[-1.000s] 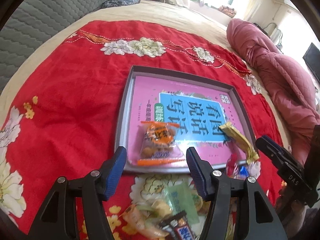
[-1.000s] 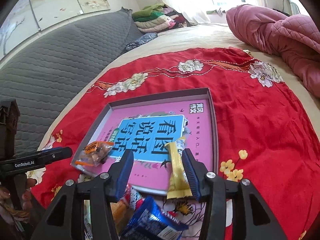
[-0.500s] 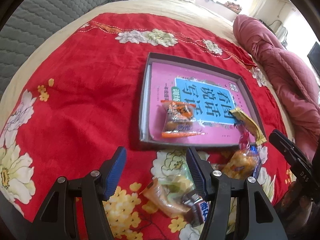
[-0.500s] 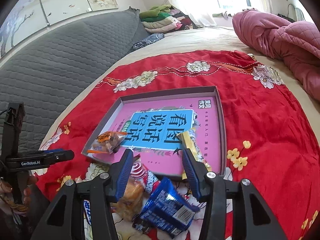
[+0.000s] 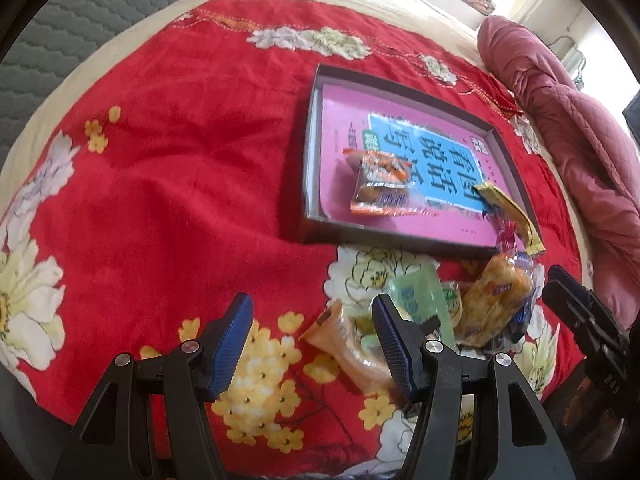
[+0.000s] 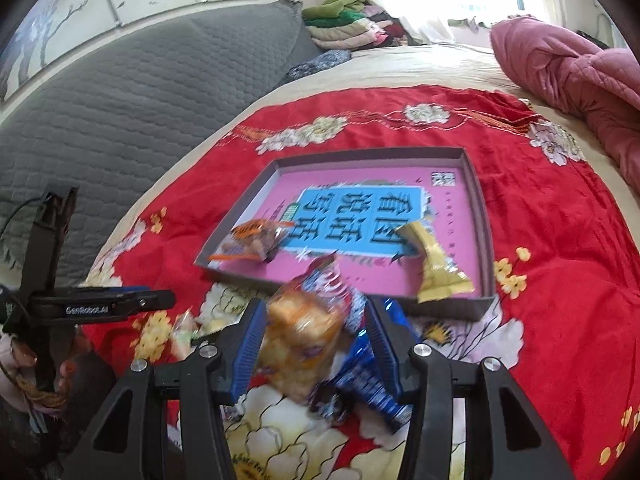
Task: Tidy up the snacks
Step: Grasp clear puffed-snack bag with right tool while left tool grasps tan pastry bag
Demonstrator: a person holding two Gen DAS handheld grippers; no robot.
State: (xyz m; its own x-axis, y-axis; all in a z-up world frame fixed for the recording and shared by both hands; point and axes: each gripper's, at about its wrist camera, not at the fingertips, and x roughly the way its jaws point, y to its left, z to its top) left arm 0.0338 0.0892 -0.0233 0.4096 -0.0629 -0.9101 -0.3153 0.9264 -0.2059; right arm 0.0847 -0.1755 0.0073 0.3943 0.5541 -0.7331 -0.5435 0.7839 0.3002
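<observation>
A grey shallow box (image 5: 516,178) (image 6: 482,216) with a pink and blue book inside lies on the red floral cloth. In it lie an orange snack pack (image 5: 380,184) (image 6: 256,236) and a yellow sachet (image 5: 510,210) (image 6: 436,268). A pile of loose snacks lies in front of the box. My right gripper (image 6: 314,344) is open, its jaws on either side of a golden pastry pack (image 6: 300,340) (image 5: 496,300) on a blue pack (image 6: 368,380). My left gripper (image 5: 312,340) is open and empty, just left of the green pack (image 5: 420,300) and a peach pack (image 5: 344,340).
A pink quilt (image 5: 580,128) (image 6: 568,64) is bunched at the right. A grey padded headboard (image 6: 140,92) stands at the left, with folded clothes (image 6: 344,24) at the back. The red cloth (image 5: 160,180) spreads left of the box.
Both grippers have drawn back from the box toward the snack pile. The right gripper now straddles the golden pastry pack. The orange pack and yellow sachet stay in the box.
</observation>
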